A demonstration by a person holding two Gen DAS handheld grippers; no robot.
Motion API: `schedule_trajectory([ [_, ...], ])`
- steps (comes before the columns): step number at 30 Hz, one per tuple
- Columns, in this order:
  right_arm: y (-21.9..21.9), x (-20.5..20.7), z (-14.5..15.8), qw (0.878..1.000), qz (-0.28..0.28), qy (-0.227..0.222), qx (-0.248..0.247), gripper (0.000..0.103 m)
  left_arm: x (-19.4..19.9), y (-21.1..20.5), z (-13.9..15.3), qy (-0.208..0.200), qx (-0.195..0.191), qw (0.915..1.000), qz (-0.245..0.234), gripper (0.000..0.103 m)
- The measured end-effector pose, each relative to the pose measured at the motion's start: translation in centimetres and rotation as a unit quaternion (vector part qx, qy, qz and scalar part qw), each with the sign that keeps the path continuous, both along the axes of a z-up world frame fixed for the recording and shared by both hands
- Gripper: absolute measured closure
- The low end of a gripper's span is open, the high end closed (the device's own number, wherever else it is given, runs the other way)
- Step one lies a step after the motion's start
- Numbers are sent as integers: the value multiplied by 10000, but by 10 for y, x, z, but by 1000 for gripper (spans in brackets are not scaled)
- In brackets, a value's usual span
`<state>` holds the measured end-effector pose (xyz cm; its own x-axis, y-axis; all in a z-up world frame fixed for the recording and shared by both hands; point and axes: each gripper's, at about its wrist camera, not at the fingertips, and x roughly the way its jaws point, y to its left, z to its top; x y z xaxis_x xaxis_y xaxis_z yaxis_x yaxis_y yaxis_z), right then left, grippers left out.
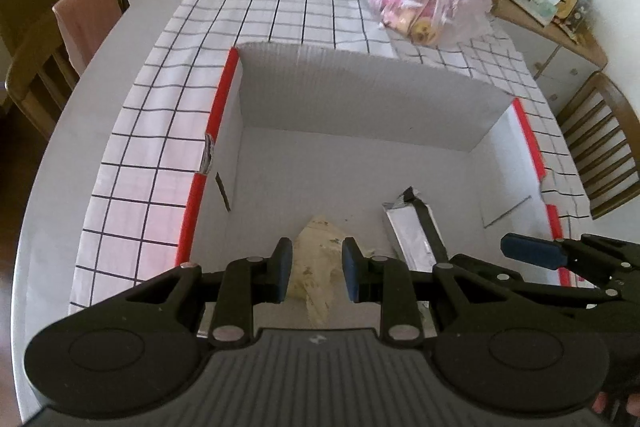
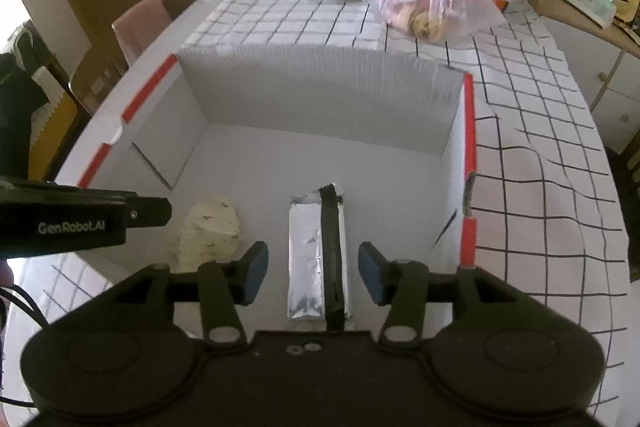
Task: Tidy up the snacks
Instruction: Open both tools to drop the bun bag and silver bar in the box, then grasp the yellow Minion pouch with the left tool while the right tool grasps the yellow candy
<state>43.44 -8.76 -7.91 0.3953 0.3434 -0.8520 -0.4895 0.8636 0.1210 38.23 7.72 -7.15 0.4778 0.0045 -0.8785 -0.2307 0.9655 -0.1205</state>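
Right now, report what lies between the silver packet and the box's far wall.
Nothing: bare box floor between silver packet and far wall, clearest in right wrist view.

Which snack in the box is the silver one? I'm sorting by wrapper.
The silver foil packet with the black strip, lying flat between the right gripper's open jaws. The other, a cream-coloured packet, lies to its left.

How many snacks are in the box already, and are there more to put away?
Two look done: a silver foil packet with a black stripe and a cream-coloured wrapped snack lie in the white cardboard box with red edges. In hand: nothing. The right claw is open over the silver packet, and the left claw does not press on the cream snack. Left: the clear plastic bag of snacks on the checked tablecloth.
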Motion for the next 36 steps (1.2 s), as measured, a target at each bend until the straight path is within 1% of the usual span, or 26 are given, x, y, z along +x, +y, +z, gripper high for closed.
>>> schedule_trajectory([
  [6,-7,-19,25,9996,-83,-173,194,42,-21,-4,22,-217,31,9997,-76,77],
  [7,-8,-22,29,9995,-95,-202,220,39,-25,-5,27,-263,36,9996,-95,77],
  [10,-11,-34,41,9990,-119,-310,287,37,-38,-6,38,-386,24,9992,-121,77],
  [13,-14,-47,52,9984,-158,-413,362,32,-52,-8,49,-493,46,9986,-161,77],
  [15,-16,-57,59,9979,-170,-468,414,30,-61,-9,56,-567,59,9982,-189,75],
  [17,-18,-67,66,9974,-181,-534,449,25,-71,-8,61,-633,43,9978,-195,73],
  [18,-18,-72,69,9971,-186,-565,475,25,-76,-9,64,-665,41,9976,-210,70],
  [19,-19,-78,72,9968,-194,-594,499,24,-81,-9,67,-696,51,9973,-219,60],
  [20,-20,-82,75,9966,-198,-614,518,23,-86,-9,70,-748,56,9969,-216,54],
  [21,-21,-87,78,9963,-201,-635,538,21,-92,-9,73,-816,47,9964,-205,44],
  [22,-22,-92,80,9961,-206,-657,552,17,-100,-8,76,-890,39,9958,-202,42],
  [23,-23,-98,83,9958,-208,-685,572,16,-105,-8,78,-916,32,9955,-223,42],
  [27,-31,-121,90,9952,-198,-721,632,15,-128,-9,82,-970,65,9948,-300,41],
  [28,-33,-126,91,9951,-196,-734,636,15,-132,-9,83,-989,66,9945,-323,38],
  [30,-37,-137,94,9948,-204,-769,643,9,-145,-10,83,-1045,90,9938,-355,36],
  [31,-39,-142,94,9945,-226,-792,643,2,-150,-11,84,-1068,105,9935,-373,35],
  [33,-43,-153,95,9939,-263,-824,686,2,-160,-12,83,-1101,141,9932,-364,34],
  [36,-48,-168,94,9939,-270,-762,746,2,-179,-14,81,-1204,137,9920,-365,28],
])
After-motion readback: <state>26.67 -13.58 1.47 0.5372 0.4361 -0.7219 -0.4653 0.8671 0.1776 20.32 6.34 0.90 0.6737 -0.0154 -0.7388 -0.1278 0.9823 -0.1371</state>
